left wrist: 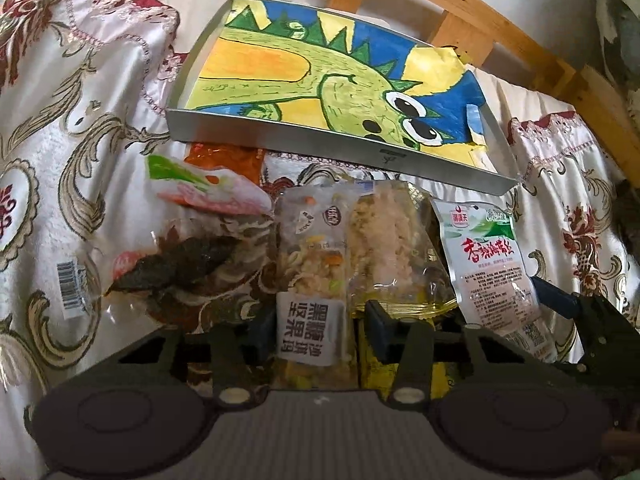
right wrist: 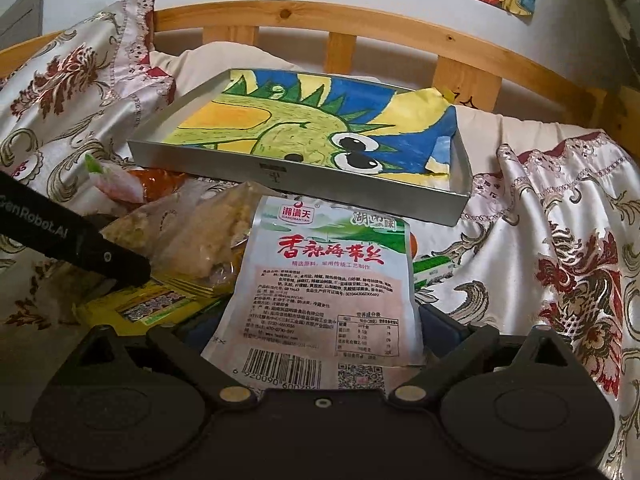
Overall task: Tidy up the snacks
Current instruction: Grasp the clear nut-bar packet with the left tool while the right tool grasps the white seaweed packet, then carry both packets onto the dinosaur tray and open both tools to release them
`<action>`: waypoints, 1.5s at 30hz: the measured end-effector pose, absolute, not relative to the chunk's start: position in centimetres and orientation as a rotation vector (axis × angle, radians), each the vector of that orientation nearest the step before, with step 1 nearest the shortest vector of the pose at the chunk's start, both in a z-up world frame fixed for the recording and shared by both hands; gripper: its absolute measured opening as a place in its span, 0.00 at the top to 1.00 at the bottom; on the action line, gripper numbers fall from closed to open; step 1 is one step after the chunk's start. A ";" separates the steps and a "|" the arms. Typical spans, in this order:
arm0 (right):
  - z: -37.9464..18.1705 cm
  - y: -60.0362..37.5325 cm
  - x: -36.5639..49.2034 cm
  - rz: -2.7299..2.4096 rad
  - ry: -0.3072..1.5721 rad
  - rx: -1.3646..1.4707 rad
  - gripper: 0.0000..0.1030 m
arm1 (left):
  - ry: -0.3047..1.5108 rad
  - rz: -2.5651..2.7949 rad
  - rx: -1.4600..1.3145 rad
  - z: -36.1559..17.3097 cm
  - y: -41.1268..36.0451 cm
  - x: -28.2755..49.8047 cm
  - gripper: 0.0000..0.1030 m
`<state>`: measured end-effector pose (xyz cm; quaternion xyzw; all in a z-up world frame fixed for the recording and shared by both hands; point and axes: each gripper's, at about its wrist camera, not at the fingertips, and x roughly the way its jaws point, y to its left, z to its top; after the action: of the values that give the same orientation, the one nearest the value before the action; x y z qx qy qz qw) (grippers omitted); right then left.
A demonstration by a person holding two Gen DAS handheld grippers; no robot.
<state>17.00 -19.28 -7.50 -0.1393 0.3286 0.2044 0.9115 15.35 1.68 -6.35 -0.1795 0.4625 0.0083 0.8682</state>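
left gripper pinches the nut bar; right gripper clasps the seaweed packet (tray beyond).

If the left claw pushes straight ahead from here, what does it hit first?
Likely the nut bar packet already lying between the left claw fingers, then the grey tray wall beyond; depth is hard to judge.

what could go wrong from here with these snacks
The tray rests on bedding, partly over an orange packet; dropped snacks might rock it. The nut bar packet between the left jaws lies against a clear packet, which may drag along. The left gripper and right gripper are close and could bump.
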 end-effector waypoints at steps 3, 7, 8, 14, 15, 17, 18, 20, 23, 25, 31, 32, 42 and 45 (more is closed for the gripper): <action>-7.5 -19.1 16.8 0.425 0.667 -0.300 0.04 | 0.978 0.029 -0.392 -6.4 1.9 15.2 0.61; -7.4 -19.0 16.6 0.430 0.655 -0.314 0.04 | 0.979 0.034 -0.384 -6.3 1.8 14.9 0.62; -7.3 -19.0 16.5 0.431 0.652 -0.317 0.04 | 0.979 0.035 -0.388 -6.3 1.8 14.8 0.62; -7.1 -18.8 15.8 0.439 0.621 -0.343 0.04 | 0.970 0.022 -0.418 -5.7 1.8 14.1 0.62; -7.1 -18.7 15.7 0.442 0.620 -0.348 0.04 | 0.968 0.019 -0.419 -5.6 1.7 14.0 0.62; -7.0 -18.6 15.5 0.443 0.615 -0.355 0.04 | 0.961 0.013 -0.420 -5.4 1.5 13.7 0.62; -6.9 -18.6 15.4 0.444 0.609 -0.360 0.05 | 0.955 0.009 -0.418 -5.2 1.4 13.6 0.62; -6.8 -18.5 15.1 0.444 0.596 -0.373 0.05 | 0.944 -0.004 -0.417 -5.0 1.2 13.3 0.62; -6.7 -18.4 14.8 0.443 0.581 -0.387 0.05 | 0.930 -0.025 -0.414 -4.6 0.8 13.1 0.62; -6.6 -18.4 14.5 0.438 0.565 -0.397 0.05 | 0.920 -0.034 -0.403 -4.4 0.5 13.1 0.62; -6.2 -18.3 13.8 0.423 0.513 -0.437 0.05 | 0.894 -0.032 -0.405 -4.0 0.3 13.1 0.62; -6.0 -18.3 13.7 0.420 0.503 -0.440 0.05 | 0.887 -0.030 -0.405 -3.9 0.3 13.1 0.62; -4.2 -18.8 15.2 0.388 0.374 -0.408 0.05 | 0.791 0.019 -0.367 -1.2 1.1 16.9 0.62; -3.6 -18.7 16.6 0.379 0.319 -0.395 0.05 | 0.756 0.042 -0.357 -0.3 1.6 19.0 0.62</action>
<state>16.55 -18.75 -3.61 -0.1940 0.1568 0.1865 0.9503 18.95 1.62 -0.28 -0.1731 0.3669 0.0203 0.9138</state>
